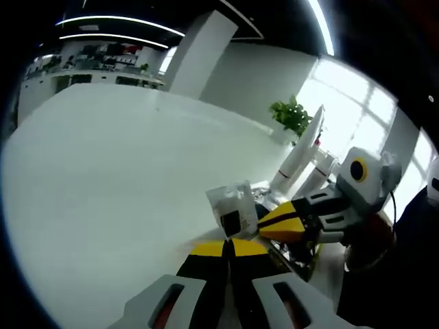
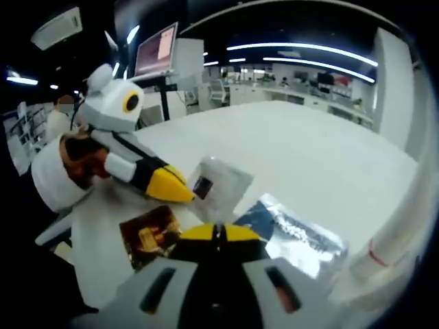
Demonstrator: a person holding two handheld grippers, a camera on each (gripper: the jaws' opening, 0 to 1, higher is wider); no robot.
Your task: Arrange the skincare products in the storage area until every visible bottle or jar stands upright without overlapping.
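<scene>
White bench (image 1: pixel 103 178): broad bare top; products cluster at one edge.

Left gripper view, left to right:
- Left gripper (image 1: pixel 228 248): yellow-tipped jaws pressed together, nothing between them.
- Clear sachet (image 1: pixel 233 205) with a dark label, standing tilted just beyond those tips; its edge meets the right gripper (image 1: pixel 264 229), whose yellow jaws are clenched on it.
- Two white tubes (image 1: pixel 298 156) with red bands, leaning, long axes running up and right.

Right gripper view, left to right:
- Left gripper (image 2: pixel 184 192), tips clamped on the sachet (image 2: pixel 219 185).
- Brown-gold packet (image 2: pixel 149 234), flat.
- Right gripper (image 2: pixel 218 232), jaws closed together.
- Silver-blue foil packet (image 2: pixel 295 236), flat.
- White tube (image 2: pixel 398 233), red band.
</scene>
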